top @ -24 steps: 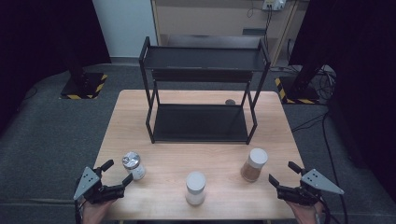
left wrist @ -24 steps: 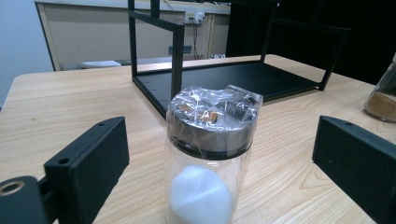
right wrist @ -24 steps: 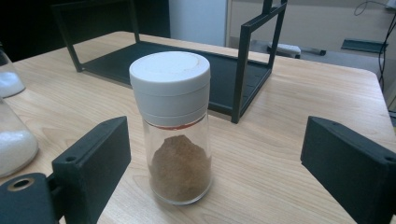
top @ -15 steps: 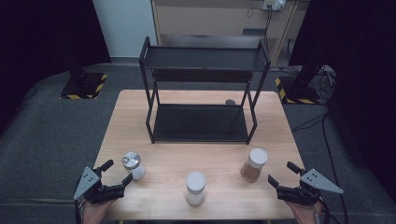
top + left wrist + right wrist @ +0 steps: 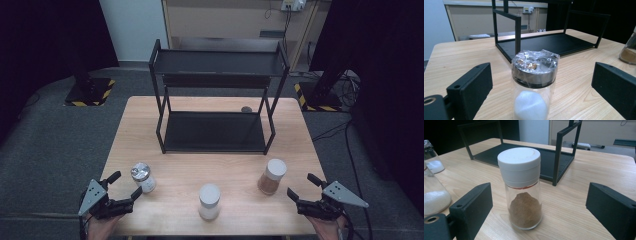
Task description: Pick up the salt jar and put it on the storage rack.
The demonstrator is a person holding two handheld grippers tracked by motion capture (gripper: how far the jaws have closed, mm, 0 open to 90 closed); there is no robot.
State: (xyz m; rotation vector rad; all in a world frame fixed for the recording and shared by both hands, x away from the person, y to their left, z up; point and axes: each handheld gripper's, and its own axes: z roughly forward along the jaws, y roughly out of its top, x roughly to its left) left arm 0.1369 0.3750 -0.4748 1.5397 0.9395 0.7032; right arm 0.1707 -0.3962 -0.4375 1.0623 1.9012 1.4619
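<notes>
Dark curtains and grey carpet ring the pale wooden surface (image 5: 215,150) in the high view, where a black two-tier rack (image 5: 217,95) stands toward the far side. Nearer the person than the rack stand three jars: a foil-capped jar (image 5: 142,177) off the rack's left corner, a white-lidded middle jar (image 5: 209,201) nearest the front edge, and a brown-spice jar (image 5: 271,176) off the rack's right corner. The left tongs (image 5: 126,184) sit just left of the foil-capped jar, jaws spread, gripping nothing. The right tongs (image 5: 302,186) sit just right of the brown-spice jar, likewise spread and empty.

From the left gripper view, the foil-capped jar (image 5: 534,82) stands between the wide jaws without touching them; crinkled clear film covers its metal cap, and white powder lies inside, with the rack (image 5: 549,42) behind.

From the right gripper view, the brown-spice jar (image 5: 522,187) stands between the open jaws, untouched, about a third full of brown powder under a white screw lid. The rack (image 5: 529,152) stands behind it.
</notes>
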